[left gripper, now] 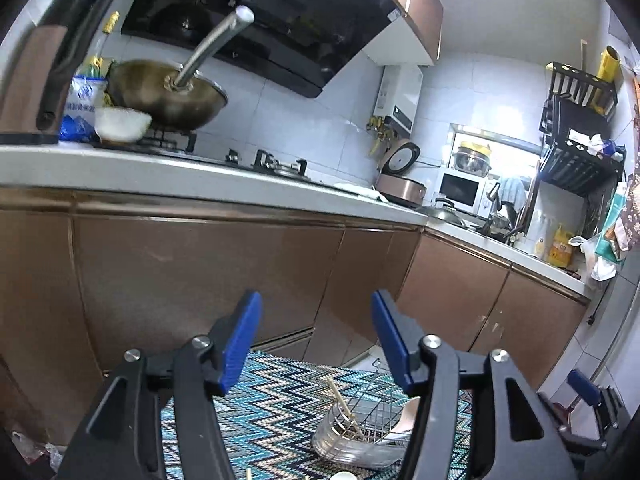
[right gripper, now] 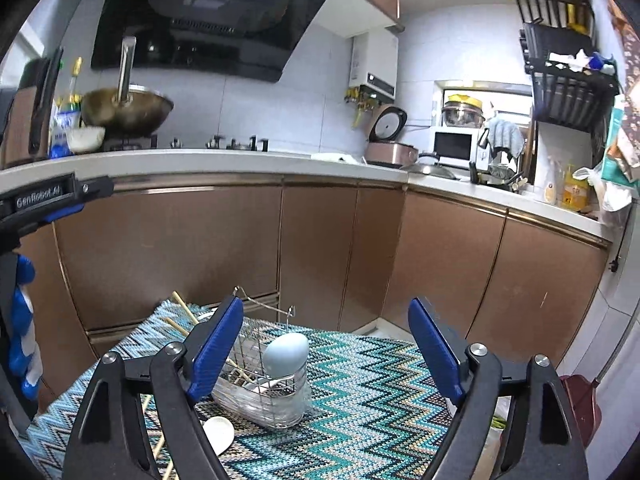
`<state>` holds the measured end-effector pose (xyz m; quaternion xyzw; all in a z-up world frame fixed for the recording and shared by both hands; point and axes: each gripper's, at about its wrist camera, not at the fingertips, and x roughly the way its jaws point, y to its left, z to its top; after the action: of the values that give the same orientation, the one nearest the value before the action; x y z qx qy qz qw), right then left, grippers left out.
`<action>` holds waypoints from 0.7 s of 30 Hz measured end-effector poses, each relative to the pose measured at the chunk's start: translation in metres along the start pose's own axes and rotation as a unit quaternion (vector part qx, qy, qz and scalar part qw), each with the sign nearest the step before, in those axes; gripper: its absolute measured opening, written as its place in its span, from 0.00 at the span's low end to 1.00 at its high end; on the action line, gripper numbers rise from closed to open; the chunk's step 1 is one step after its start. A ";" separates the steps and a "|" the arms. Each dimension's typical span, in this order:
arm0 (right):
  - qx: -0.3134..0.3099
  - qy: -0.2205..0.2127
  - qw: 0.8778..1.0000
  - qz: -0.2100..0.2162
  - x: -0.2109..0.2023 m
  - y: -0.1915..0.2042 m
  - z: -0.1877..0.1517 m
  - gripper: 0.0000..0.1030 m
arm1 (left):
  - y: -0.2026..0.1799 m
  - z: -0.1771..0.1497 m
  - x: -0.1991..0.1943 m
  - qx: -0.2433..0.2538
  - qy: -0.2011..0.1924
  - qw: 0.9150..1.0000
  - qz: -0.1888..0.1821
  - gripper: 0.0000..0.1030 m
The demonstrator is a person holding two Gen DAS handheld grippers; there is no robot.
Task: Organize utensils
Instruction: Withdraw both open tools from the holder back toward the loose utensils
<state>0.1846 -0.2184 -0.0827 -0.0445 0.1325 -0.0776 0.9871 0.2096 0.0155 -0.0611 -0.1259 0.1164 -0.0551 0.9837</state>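
Observation:
A wire utensil holder [right gripper: 250, 354] on a clear drip tray [right gripper: 276, 408] stands on a zigzag-patterned mat [right gripper: 372, 384]. A pale blue spoon [right gripper: 286, 354] and wooden chopsticks [right gripper: 184, 316] stick out of it. Loose on the mat in front of it are a white spoon [right gripper: 218, 434] and a chopstick [right gripper: 158, 446]. My right gripper [right gripper: 326, 312] is open above the holder, with nothing between its blue pads. My left gripper [left gripper: 316, 308] is also open and empty, above and to the left of the holder [left gripper: 360, 432], whose chopsticks [left gripper: 342, 400] lean left.
Brown cabinet doors [right gripper: 320, 248] rise just behind the mat under a white counter [right gripper: 240, 160]. On the counter are a wok [right gripper: 128, 110] on the stove, a white bowl [right gripper: 86, 138], a rice cooker [right gripper: 390, 144] and a microwave [right gripper: 454, 144]. A black rack [right gripper: 568, 92] hangs at the right.

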 end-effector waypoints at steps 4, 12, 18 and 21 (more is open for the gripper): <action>0.011 -0.017 1.000 0.001 -0.023 -0.002 0.004 0.81 | 0.004 0.007 -0.026 -0.002 -0.008 1.000 0.005 0.59; 0.041 -0.029 0.999 0.012 -0.059 -0.013 0.001 0.82 | 0.015 0.007 -0.057 -0.006 0.007 1.000 0.024 0.60; 0.067 -0.030 0.997 0.021 -0.078 -0.018 -0.003 0.82 | 0.019 0.003 -0.068 0.000 0.025 0.999 0.030 0.60; 0.076 -0.030 0.996 0.023 -0.086 -0.020 -0.004 0.82 | 0.021 -0.003 -0.072 0.005 0.036 0.999 0.034 0.60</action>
<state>0.0992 -0.2239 -0.0626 0.0313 0.0975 -0.0630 0.9927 0.1410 0.0449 -0.0534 -0.1147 0.1553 -0.0269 0.9808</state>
